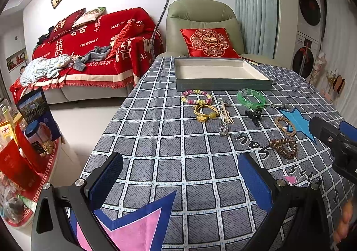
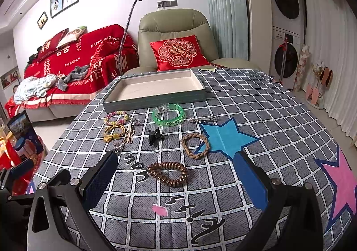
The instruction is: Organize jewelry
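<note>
Entry, start of sorting: nothing yet in the tray (image 2: 154,85), which lay bare at the table's far edge. Jewelry lay spread mid-table in front of it: green bangle (image 2: 168,116), pastel bead bracelet (image 2: 116,117), braided loop (image 2: 195,145), brown coil bracelet (image 2: 168,174) nearest me. My left claw (image 1: 178,186) and right claw (image 2: 176,181) were both spread apart, holding nothing. I judged the next move: lower the right claw over the coil bracelet and pinch it.
</note>
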Available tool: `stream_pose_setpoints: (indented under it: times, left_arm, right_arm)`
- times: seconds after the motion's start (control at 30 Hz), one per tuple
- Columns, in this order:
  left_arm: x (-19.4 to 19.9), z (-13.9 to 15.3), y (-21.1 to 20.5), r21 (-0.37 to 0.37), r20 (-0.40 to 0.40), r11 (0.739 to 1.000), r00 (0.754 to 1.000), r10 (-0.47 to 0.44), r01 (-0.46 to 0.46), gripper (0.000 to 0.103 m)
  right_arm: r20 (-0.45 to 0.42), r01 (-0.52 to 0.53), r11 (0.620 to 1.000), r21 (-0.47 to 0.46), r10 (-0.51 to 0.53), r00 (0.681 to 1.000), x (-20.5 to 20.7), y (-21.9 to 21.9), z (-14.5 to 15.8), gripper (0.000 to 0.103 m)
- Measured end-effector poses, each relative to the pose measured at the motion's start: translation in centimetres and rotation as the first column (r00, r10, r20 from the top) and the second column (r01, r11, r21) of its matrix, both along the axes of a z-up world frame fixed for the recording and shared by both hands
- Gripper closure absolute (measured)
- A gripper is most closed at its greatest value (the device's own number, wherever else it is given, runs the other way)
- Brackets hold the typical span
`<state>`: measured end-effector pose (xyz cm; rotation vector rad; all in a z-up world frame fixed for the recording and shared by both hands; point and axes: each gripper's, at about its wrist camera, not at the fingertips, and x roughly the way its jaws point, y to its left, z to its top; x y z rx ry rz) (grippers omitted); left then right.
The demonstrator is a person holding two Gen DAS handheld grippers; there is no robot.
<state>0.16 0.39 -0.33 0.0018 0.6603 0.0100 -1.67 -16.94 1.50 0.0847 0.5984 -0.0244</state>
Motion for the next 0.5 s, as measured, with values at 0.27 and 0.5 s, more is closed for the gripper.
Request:
stream_pose_setpoints:
  times: [0.27, 0.5]
  left_arm:
    - [0.02, 0.02, -0.2, 0.001, -0.002, 1.0, 1.0, -0.002, 0.002, 0.0]
    - [0.31, -0.16, -0.24, -0.003, -0.018, 1.0, 1.0, -0.005, 0.005, 0.0]
  right_arm:
    - [-0.003, -0.003, 1.0, 0.002, 0.003, 1.0, -0.15, 0.22, -0.05, 0.0]
    - [-0.014, -0.005, 1.0, 0.006, 0.005, 1.0, 0.24, 0.01, -0.23, 0.0]
